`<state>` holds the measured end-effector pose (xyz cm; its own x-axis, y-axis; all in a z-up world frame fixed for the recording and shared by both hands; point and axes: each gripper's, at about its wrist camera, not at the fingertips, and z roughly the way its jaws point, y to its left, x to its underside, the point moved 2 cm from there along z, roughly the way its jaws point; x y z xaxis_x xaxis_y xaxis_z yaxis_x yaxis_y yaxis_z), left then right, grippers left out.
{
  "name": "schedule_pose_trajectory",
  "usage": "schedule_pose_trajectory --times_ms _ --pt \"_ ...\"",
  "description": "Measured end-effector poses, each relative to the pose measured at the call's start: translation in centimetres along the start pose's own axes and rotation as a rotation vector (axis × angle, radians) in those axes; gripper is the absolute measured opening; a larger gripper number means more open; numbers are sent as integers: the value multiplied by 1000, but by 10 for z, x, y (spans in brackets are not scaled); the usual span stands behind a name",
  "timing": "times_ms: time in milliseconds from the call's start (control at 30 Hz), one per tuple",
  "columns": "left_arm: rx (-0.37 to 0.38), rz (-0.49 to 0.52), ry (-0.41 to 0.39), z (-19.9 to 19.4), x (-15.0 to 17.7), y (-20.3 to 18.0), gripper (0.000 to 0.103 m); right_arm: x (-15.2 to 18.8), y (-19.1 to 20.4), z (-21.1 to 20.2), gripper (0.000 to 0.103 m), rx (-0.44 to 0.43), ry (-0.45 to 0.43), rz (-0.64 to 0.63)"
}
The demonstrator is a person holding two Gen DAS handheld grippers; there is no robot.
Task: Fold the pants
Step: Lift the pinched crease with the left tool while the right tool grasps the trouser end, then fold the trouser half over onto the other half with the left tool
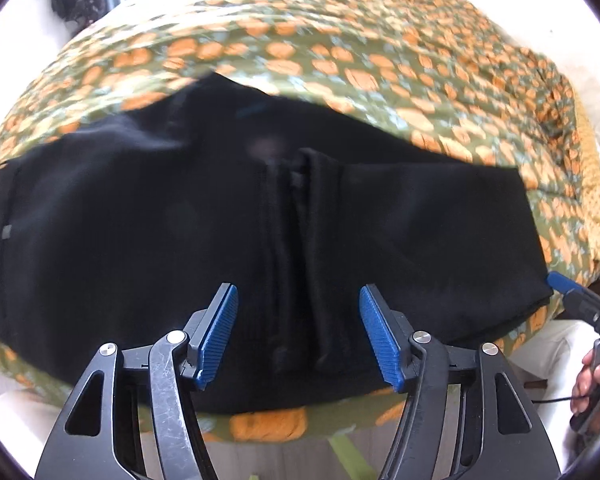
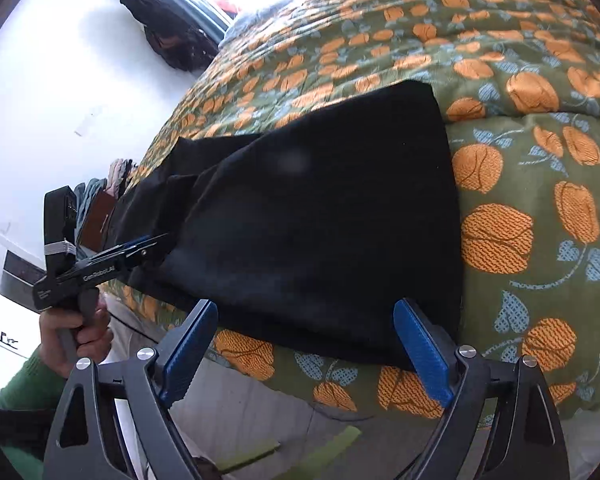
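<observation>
Left hand-held gripper (image 1: pixel 299 300) and right hand-held gripper (image 2: pixel 306 314) are both hovering with jaws spread wide, gripping nothing, over black pants (image 1: pixel 140 220) lying folded on the floral-quilted bed (image 1: pixel 340 52).

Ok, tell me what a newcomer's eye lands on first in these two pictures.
The black pants stand out first, a dark slab lying across the near edge of the bed. Under them, the green bedspread with orange flowers fills the rest of both views. The blue-padded left claw and right claw both hang open at the pants' near edge, holding nothing.
</observation>
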<state>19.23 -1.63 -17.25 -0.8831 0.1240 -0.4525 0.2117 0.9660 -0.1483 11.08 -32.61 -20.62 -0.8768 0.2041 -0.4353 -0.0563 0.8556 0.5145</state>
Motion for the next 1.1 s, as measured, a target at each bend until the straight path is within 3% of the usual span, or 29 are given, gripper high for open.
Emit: schedule_pose_trajectory --times_ms 67,133,233,300,367,433,533,600,633,667,700,733,767,933,1100 --pt "13 -68 -64 -27 -3 34 87 -3 10 -20 90 -3 -93 5" --pt "-52 -164 -144 -54 -9 90 96 -6 15 -36 92 -28 -169 25" --pt "-165 -346 -199 -78 -18 187 96 -6 23 -42 93 -45 -188 11" --pt "-168 -476 -213 -82 -20 248 96 -4 27 -37 93 -48 -158 -5" --pt "-124 -573 -177 -72 -19 294 96 1 26 -33 93 -49 -130 -3" --pt "-39 -600 -104 -49 -19 319 96 9 29 -29 93 -57 -109 9" --pt "54 -614 12 -8 -10 328 96 20 37 -20 93 -68 -84 17" --pt "135 -640 31 6 -3 322 96 24 43 -15 93 -70 -66 8" --pt "129 -628 10 1 -2 314 84 25 46 -13 93 -70 -58 -1" --pt "126 -606 -12 -3 -4 309 61 26 49 -12 93 -68 -52 -11" --pt "110 -594 -19 -8 -4 304 50 27 52 -11 93 -64 -49 -24" --pt "81 -598 -24 -14 -4 303 29 27 54 -11 93 -59 -49 -37" --pt "76 -606 -26 -18 -6 304 23 27 56 -12 93 -54 -52 -48" --pt "68 -646 -58 -67 -24 282 15 20 58 -22 93 -56 -102 -69" --pt "161 -459 -137 -128 -72 177 15 17 52 -30 93 -61 -156 -60"
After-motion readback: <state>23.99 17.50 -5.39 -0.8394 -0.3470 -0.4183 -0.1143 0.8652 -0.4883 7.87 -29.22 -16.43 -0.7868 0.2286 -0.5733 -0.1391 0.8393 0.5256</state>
